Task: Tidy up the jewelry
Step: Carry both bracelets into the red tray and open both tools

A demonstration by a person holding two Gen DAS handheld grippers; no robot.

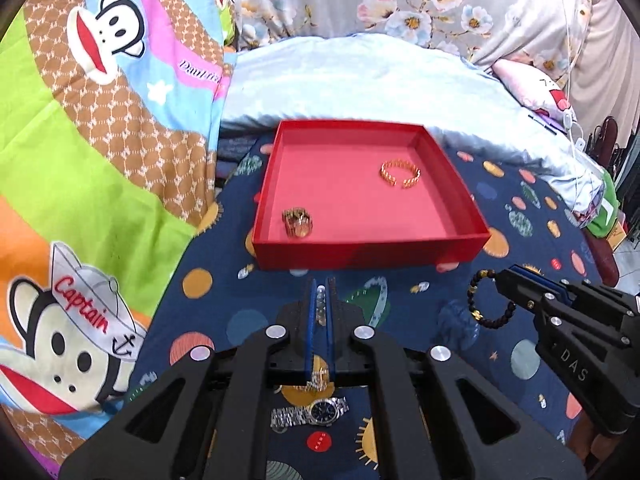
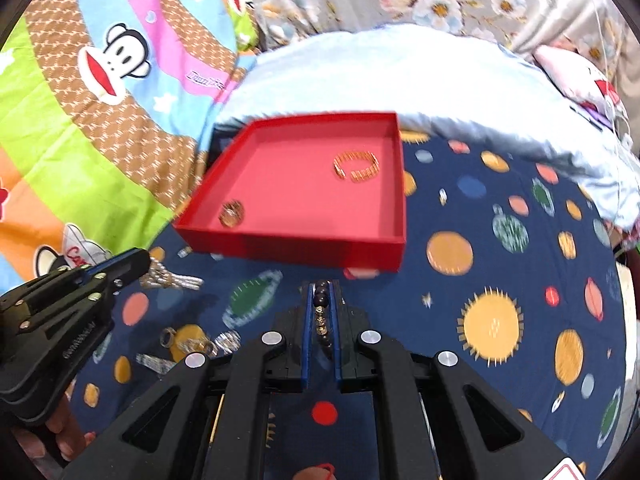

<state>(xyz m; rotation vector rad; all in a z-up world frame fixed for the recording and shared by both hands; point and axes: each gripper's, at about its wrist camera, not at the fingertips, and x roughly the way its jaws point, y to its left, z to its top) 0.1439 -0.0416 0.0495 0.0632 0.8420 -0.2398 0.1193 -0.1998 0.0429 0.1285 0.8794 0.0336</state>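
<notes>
Both grippers loaded: left gripper (image 1: pixel 320 292) is clamped on a silver link bracelet (image 2: pixel 170 279), right gripper (image 2: pixel 322 292) on a dark beaded bracelet (image 1: pixel 486 300). Carry both over the near wall of the shallow red cardboard tray (image 1: pixel 370 250) and release onto bare floor, clear of the gold cuff (image 1: pixel 400 175) and gold ring (image 1: pixel 297 222).
</notes>
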